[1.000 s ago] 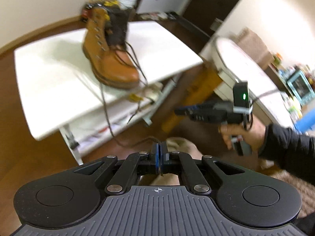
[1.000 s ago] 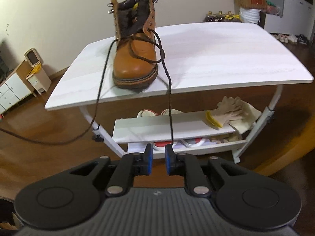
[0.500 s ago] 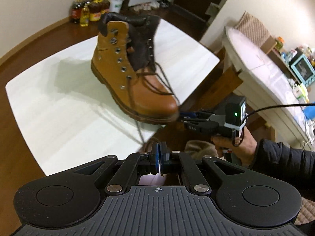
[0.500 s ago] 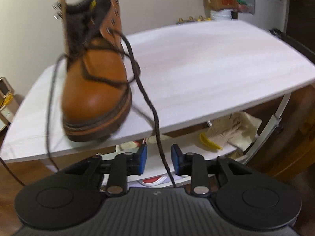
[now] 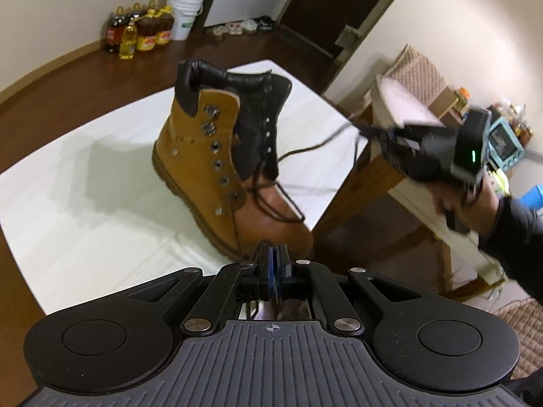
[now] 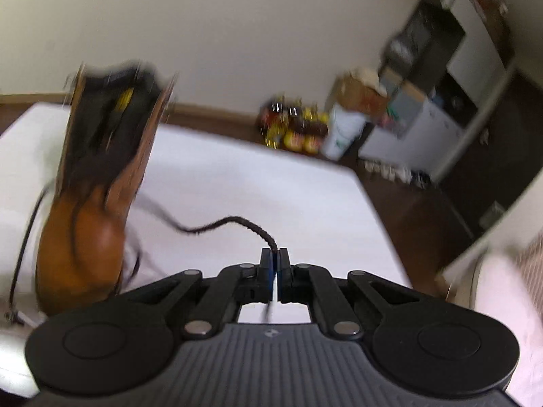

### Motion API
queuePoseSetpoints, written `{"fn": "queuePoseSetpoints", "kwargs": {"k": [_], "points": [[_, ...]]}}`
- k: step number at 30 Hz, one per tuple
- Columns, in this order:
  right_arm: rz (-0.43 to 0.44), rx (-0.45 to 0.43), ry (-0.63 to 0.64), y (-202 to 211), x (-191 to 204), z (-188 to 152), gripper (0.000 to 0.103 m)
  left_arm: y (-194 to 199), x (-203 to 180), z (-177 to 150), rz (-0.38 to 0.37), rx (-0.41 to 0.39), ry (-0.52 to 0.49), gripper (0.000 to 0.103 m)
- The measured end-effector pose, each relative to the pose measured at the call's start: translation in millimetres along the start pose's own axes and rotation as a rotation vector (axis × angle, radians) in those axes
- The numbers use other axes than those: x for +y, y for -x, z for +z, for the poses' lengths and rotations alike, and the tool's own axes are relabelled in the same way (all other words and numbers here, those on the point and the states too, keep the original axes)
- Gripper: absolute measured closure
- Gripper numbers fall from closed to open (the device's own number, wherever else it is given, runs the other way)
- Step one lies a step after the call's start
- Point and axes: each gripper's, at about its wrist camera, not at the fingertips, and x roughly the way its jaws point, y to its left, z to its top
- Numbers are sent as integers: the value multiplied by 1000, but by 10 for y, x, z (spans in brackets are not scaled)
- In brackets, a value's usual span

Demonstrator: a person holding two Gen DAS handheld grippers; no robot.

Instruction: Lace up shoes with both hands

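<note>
A tan leather lace-up boot (image 5: 217,173) is seen standing upright on the white worktop (image 5: 85,203), its toe turned toward the near edge and its dark padded collar gaping open. The boot is laced only through the lowest eyelets; the upper metal eyelets and hooks are left empty.

The left tool (image 5: 275,264) is held just in front of the boot's toe, its blue-padded jaws pressed together. A dark brown lace end (image 5: 258,196) is seen running down from the boot's lower eyelets to these jaws, and a short piece shows behind them, so it is pinched there.

The right tool (image 6: 275,261) is held to the right of the boot, raised above the worktop's far right corner — in the left wrist view it appears blurred, gripped by a hand (image 5: 468,203) in a dark sleeve. Its jaws have just been closing and are now pressed together on the other lace end (image 6: 244,224), which is seen arching out of the pads and trailing back toward the boot. The right wrist view is heavily smeared, so the boot's detail there cannot be made out.

Beyond the boot, on the wooden floor against the wall, a cluster of oil bottles (image 5: 139,28) is seen beside a white bucket (image 5: 185,13).
</note>
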Motion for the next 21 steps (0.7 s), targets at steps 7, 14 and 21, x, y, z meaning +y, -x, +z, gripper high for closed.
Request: {"fn": "queuePoseSetpoints", "kwargs": {"k": [7,14,21], "points": [[172,-11,106,-812,242,307,98,-11,-3,170,84,-41,61,102],[338,74,114,-1023,263,-107,86,-264,-21,372,134,-28,142,102],[352,140,143,-1380,-466,-362,86,-573,-158,570,117,4,152,102]]}}
